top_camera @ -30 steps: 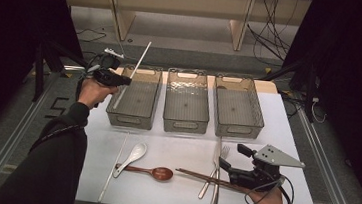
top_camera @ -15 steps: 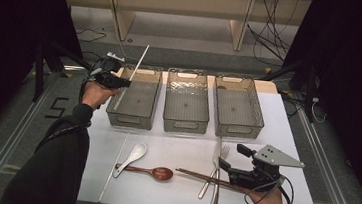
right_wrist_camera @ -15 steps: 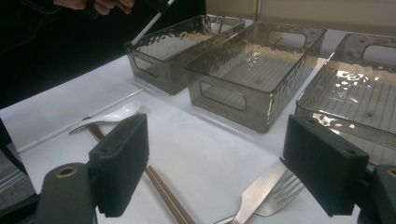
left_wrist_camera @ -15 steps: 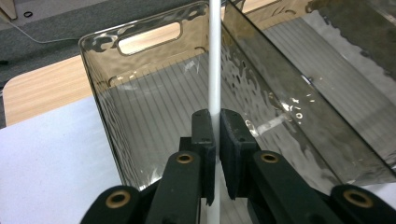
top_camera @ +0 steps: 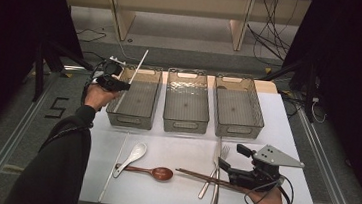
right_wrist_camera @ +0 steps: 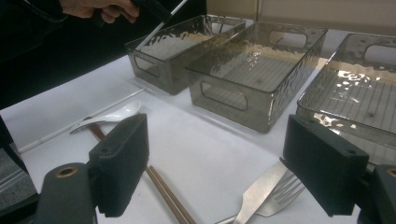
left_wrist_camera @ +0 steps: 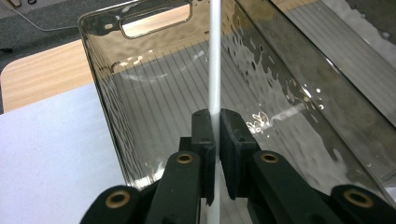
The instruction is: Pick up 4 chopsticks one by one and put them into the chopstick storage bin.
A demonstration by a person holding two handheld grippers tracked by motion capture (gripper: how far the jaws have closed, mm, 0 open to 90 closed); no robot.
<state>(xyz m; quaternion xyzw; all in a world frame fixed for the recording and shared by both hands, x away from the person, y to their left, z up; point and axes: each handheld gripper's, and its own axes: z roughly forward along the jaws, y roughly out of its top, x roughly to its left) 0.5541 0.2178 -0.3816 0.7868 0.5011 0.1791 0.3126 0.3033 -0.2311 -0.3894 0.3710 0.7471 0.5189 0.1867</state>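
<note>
My left gripper [top_camera: 120,82] is shut on a thin white chopstick [top_camera: 138,67] at the left bin's [top_camera: 132,121] near-left corner. The stick slants up and away over that bin. In the left gripper view the black pads [left_wrist_camera: 203,126] clamp the chopstick [left_wrist_camera: 214,56] above the bin's ribbed floor [left_wrist_camera: 154,93]. My right gripper [top_camera: 231,157] rests low at the table's front right, jaws wide open. Between and just ahead of them lie a metal fork [right_wrist_camera: 261,196] and a pair of brown chopsticks [right_wrist_camera: 163,191].
Three smoky clear bins stand in a row, the middle bin [top_camera: 184,126] and right bin [top_camera: 239,131] holding nothing. On the white mat lie a second white chopstick [top_camera: 114,166], a white spoon [top_camera: 133,155], a brown wooden spoon [top_camera: 149,171] and a knife beside the fork [top_camera: 215,170].
My left gripper has sunk slightly toward the left bin with the white chopstick still in it. The right gripper has not moved.
</note>
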